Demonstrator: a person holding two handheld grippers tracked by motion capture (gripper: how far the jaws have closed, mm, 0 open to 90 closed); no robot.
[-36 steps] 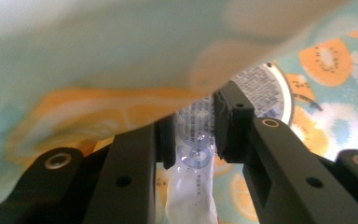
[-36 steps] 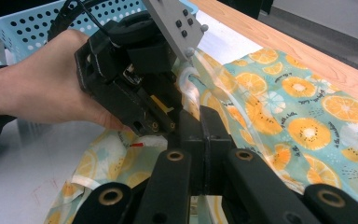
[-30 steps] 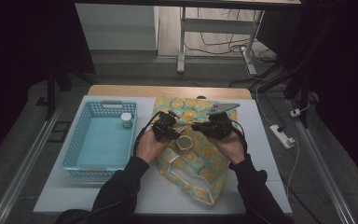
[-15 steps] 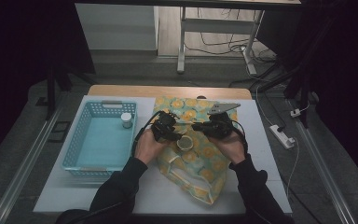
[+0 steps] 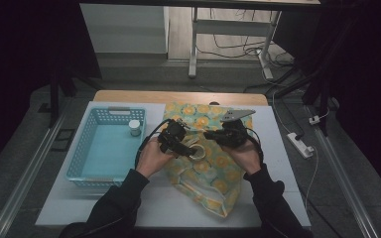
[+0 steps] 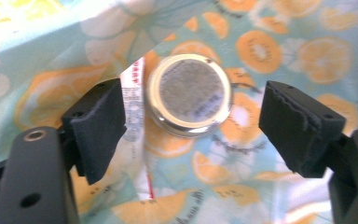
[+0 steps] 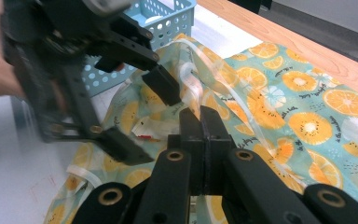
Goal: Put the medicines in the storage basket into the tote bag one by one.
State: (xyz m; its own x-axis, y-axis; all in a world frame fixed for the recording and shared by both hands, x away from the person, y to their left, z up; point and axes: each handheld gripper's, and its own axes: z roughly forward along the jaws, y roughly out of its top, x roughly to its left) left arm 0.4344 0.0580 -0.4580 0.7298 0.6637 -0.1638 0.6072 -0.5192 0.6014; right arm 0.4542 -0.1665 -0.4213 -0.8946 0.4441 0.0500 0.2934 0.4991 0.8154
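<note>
Tin [image 6: 189, 94], round and metal-lidded, is seen lying on the orange-print bag [image 5: 213, 163], between but untouched by the left gripper [image 6: 191, 116], whose jaws have just been opening. The bag's edge seems pinched by the shut right gripper [image 7: 200, 122]. If that pinch slipped, the tin could be lost into collapsing folds.

A round silver tin [image 6: 189, 94] with a grey lid lies flat on the orange-slice patterned bag [image 5: 213, 168], spread across the tabletop [image 5: 104, 208].
</note>
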